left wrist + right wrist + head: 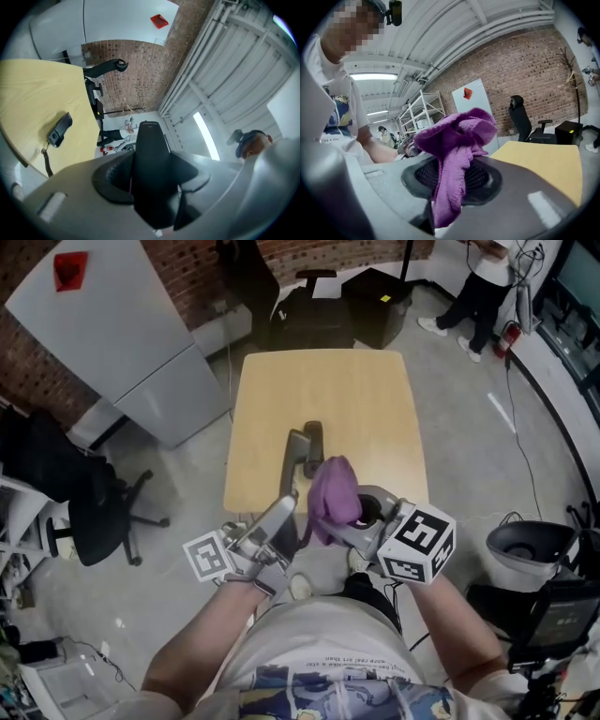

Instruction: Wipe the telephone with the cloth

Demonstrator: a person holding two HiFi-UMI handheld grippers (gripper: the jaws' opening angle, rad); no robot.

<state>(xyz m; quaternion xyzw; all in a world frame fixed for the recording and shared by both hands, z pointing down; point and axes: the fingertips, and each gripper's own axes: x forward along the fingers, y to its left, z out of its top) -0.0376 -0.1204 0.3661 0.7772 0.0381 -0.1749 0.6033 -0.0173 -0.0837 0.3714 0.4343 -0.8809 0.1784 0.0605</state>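
A person at the near edge of a pale wooden table (356,399) prepares to wipe a telephone. The left gripper (278,521) is clamped on what appears to be the black handset (151,168), raised off the table and tilted upward, likely so that its surfaces face the cloth. The right gripper (361,521) pinches a bunched purple cloth (457,136) just right of the handset, with a loose wad left above the jaws as a wiping pad. The telephone base (60,129) lies farther out on the table, its coiled cord (46,159) trailing toward the near edge. No brand can be read on the phone, and the print on the person's shirt is too small to read.
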